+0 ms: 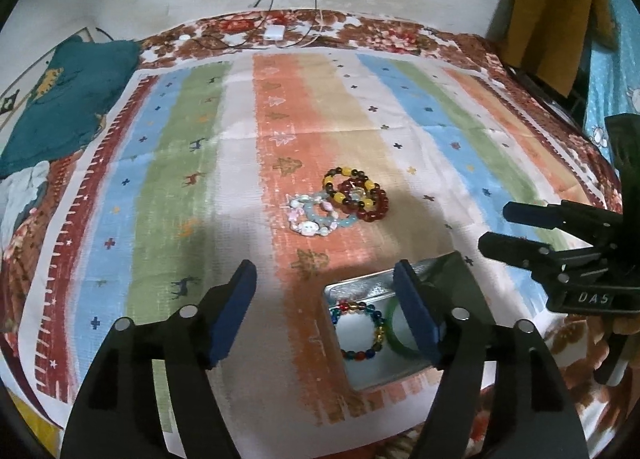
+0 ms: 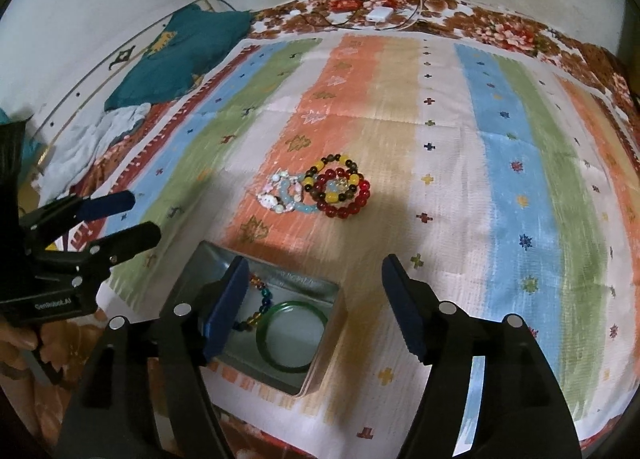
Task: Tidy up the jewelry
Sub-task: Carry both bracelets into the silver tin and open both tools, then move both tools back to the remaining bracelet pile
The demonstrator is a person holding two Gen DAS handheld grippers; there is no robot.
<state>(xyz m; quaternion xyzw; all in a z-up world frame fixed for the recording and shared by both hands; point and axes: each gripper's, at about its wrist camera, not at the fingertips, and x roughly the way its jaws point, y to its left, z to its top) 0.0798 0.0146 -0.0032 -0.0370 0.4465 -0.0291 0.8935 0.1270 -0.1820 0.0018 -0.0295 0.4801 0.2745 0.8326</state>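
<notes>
A silver tin box sits open on the striped cloth near the front edge. It holds a multicoloured bead bracelet and a green bangle. Beyond it lies a pile of bracelets: a dark red bead one, a yellow-and-brown bead one, and a pale white and light-blue one. My left gripper is open and empty, left of the box. My right gripper is open and empty above the box; it also shows in the left wrist view.
The striped cloth covers a floral bedspread. A teal garment and white cloth lie at far left. A white charger with cables lies at the far edge by the wall. A yellow cloth hangs at right.
</notes>
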